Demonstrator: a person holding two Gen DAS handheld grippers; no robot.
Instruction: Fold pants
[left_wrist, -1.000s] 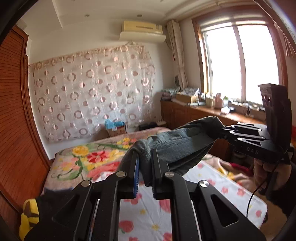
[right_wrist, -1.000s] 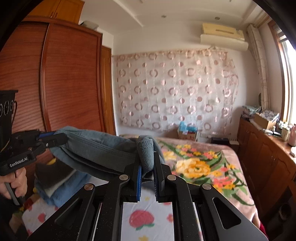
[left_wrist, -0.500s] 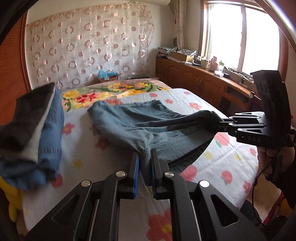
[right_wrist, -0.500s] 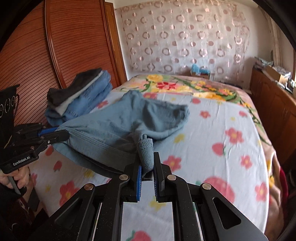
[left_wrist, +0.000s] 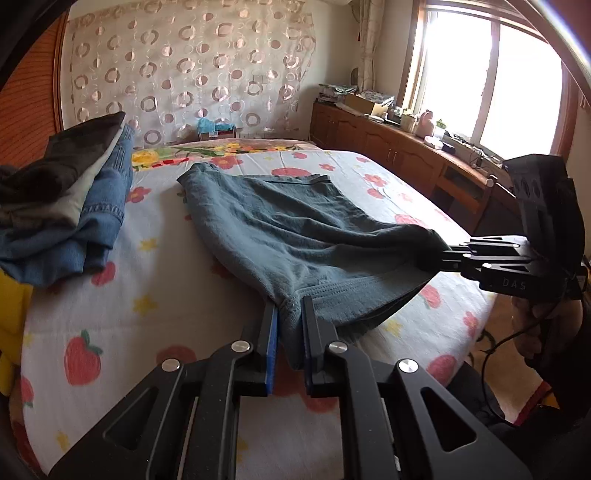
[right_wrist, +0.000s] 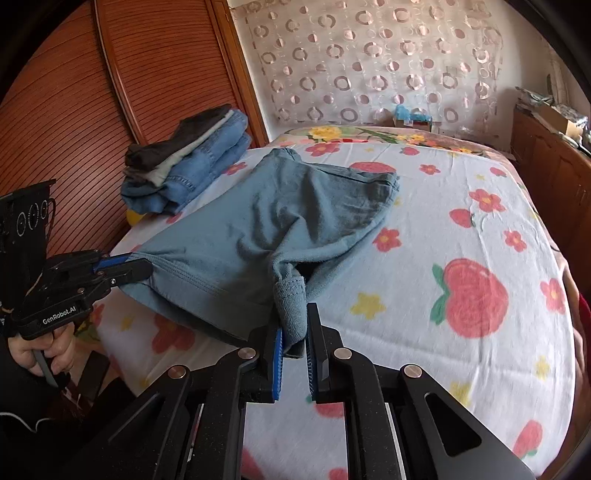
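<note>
Grey-blue pants (left_wrist: 288, 229) lie spread on the flowered bed, far end flat, near edge lifted and stretched between my two grippers. My left gripper (left_wrist: 290, 314) is shut on one corner of the near edge; it also shows in the right wrist view (right_wrist: 136, 267). My right gripper (right_wrist: 293, 321) is shut on the other corner, where the cloth bunches into a roll; it shows in the left wrist view (left_wrist: 443, 254). The pants (right_wrist: 266, 225) sag slightly between the two grips.
A stack of folded clothes (left_wrist: 66, 206), jeans under grey and dark items, sits at the bed's left side by the wooden wardrobe (right_wrist: 74, 96). A wooden cabinet (left_wrist: 406, 158) runs under the window on the right. The bed sheet (right_wrist: 461, 240) stretches to the right of the pants.
Both grippers have come down from head height and laid the pants onto the bed. The far end now rests flat; both grips have held throughout.
</note>
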